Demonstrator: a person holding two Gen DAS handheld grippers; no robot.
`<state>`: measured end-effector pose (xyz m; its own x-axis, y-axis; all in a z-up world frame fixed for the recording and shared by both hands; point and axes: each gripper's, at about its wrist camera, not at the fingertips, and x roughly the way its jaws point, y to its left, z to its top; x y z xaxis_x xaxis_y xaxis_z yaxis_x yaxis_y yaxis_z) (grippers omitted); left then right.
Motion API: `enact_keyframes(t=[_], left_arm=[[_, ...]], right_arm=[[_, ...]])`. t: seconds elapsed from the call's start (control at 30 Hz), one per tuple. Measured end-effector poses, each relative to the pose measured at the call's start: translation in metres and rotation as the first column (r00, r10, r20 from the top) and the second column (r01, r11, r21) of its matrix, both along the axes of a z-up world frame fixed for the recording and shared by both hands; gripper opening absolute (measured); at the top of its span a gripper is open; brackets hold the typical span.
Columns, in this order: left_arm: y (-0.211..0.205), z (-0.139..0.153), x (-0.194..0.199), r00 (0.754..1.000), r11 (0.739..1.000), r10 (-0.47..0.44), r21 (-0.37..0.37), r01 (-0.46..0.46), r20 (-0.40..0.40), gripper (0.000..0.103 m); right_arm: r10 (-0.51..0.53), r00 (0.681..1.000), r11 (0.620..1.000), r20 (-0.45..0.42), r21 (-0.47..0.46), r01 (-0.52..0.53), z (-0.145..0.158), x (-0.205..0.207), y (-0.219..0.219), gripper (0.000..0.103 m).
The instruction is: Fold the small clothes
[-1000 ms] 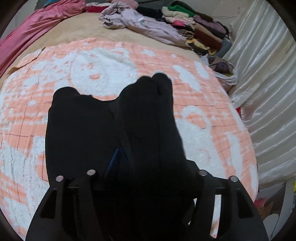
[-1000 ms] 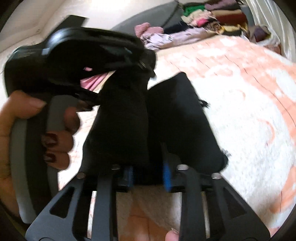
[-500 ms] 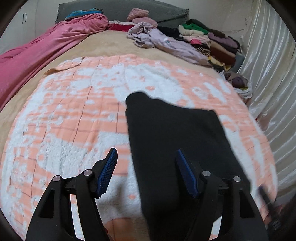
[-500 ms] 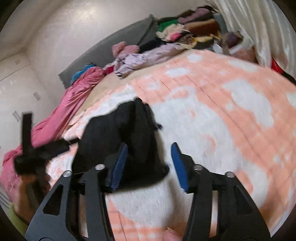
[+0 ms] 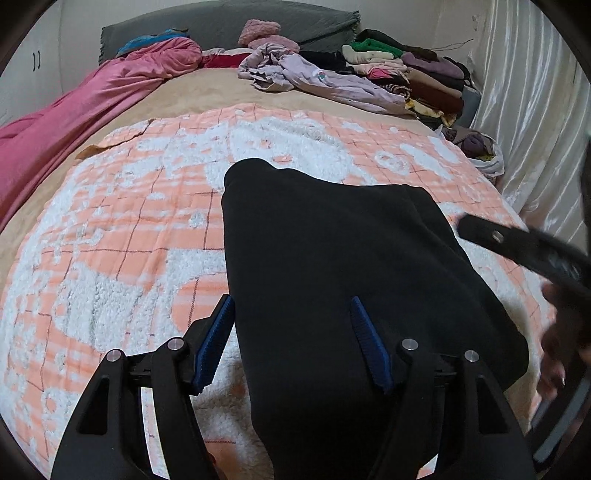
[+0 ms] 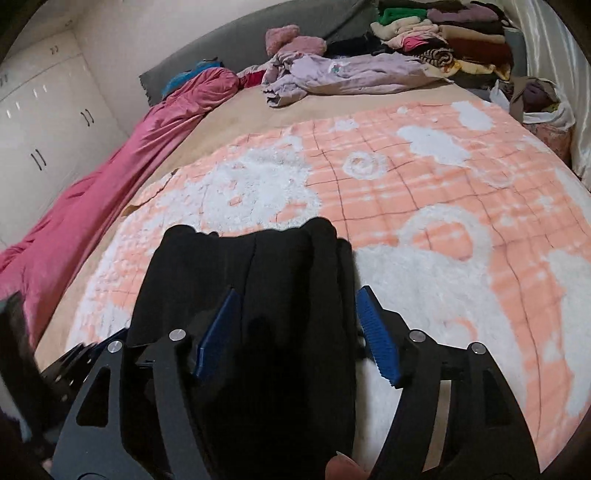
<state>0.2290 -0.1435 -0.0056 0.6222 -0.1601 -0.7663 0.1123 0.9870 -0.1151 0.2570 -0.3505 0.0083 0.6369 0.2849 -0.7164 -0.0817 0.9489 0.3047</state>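
A folded black garment (image 5: 332, 266) lies flat on the orange-and-white fleece blanket (image 5: 110, 236). In the left wrist view my left gripper (image 5: 293, 343) is open, its blue pads (image 5: 216, 339) straddling the garment's near left part, not clamping it. In the right wrist view the same garment (image 6: 266, 302) lies under my right gripper (image 6: 297, 332), which is open, its blue pads (image 6: 376, 336) on either side of the garment's right half. The right gripper's body shows blurred at the right edge of the left wrist view (image 5: 524, 247).
A pink bedspread (image 5: 74, 110) runs along the left side. A crumpled lilac garment (image 5: 317, 77) and a stack of folded clothes (image 5: 406, 74) lie at the far end near the grey headboard (image 5: 229, 26). A white curtain (image 5: 535, 110) hangs on the right.
Both grippers held the black garment up a second ago, then opened and let it drop on the blanket. Both have since backed off slightly and hover open over it.
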Motion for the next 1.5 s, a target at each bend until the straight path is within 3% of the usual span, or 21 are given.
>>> enact_keyframes(t=[0.13, 0.17, 0.3, 0.37, 0.47, 0.57, 0.8, 0.93, 1.1, 1.27, 1.5], left_arm=[[-0.003, 0.002, -0.004, 1.000, 1.000, -0.005, 0.016, 0.004, 0.021, 0.063], [-0.003, 0.002, -0.004, 1.000, 1.000, -0.005, 0.019, 0.005, 0.024, 0.063], [-0.003, 0.002, -0.006, 1.000, 1.000, -0.004, 0.015, 0.003, 0.031, 0.063], [-0.002, 0.002, -0.006, 1.000, 1.000, -0.004, 0.012, 0.004, 0.030, 0.064], [-0.002, 0.003, -0.008, 1.000, 1.000, -0.003, 0.006, 0.003, 0.026, 0.064], [-0.004, 0.005, -0.009, 1.000, 1.000, -0.009, 0.016, 0.008, 0.029, 0.064], [-0.010, 0.015, -0.015, 0.998, 0.999, -0.041, 0.000, 0.041, 0.048, 0.065], [-0.012, 0.009, -0.011, 0.999, 0.999, -0.040, 0.003, 0.040, 0.035, 0.070], [-0.010, 0.003, -0.008, 0.999, 0.999, -0.040, -0.010, 0.040, 0.023, 0.071], [-0.008, 0.002, -0.008, 0.999, 0.999, -0.035, -0.017, 0.035, 0.017, 0.071], [-0.006, 0.003, -0.007, 1.000, 0.999, -0.023, -0.030, 0.023, 0.003, 0.071]], right_arm=[[0.037, 0.999, 0.999, -0.008, -0.012, -0.037, -0.010, 0.011, 0.007, 0.058], [0.047, 0.999, 0.999, -0.019, -0.007, -0.047, -0.012, 0.013, 0.009, 0.050], [0.054, 0.998, 0.998, -0.011, -0.042, -0.055, -0.014, 0.009, 0.015, 0.040], [0.066, 0.998, 0.996, 0.002, -0.054, -0.066, -0.013, 0.007, 0.018, 0.023], [0.099, 0.995, 0.990, 0.019, -0.102, -0.097, -0.013, 0.003, 0.026, 0.009], [0.089, 0.996, 0.991, 0.028, -0.101, -0.085, -0.012, 0.000, 0.025, 0.005], [0.066, 0.995, 0.995, 0.075, -0.082, -0.060, 0.010, -0.009, 0.008, 0.004], [0.047, 0.999, 0.994, 0.003, -0.099, -0.047, -0.016, 0.003, 0.005, 0.005], [0.039, 0.999, 0.991, -0.004, -0.128, -0.039, -0.025, 0.006, 0.005, 0.012], [0.010, 1.000, 0.998, -0.006, -0.061, -0.011, -0.021, 0.003, -0.008, 0.027], [-0.013, 0.998, 1.000, 0.054, 0.026, 0.012, 0.001, -0.020, -0.031, 0.032]])
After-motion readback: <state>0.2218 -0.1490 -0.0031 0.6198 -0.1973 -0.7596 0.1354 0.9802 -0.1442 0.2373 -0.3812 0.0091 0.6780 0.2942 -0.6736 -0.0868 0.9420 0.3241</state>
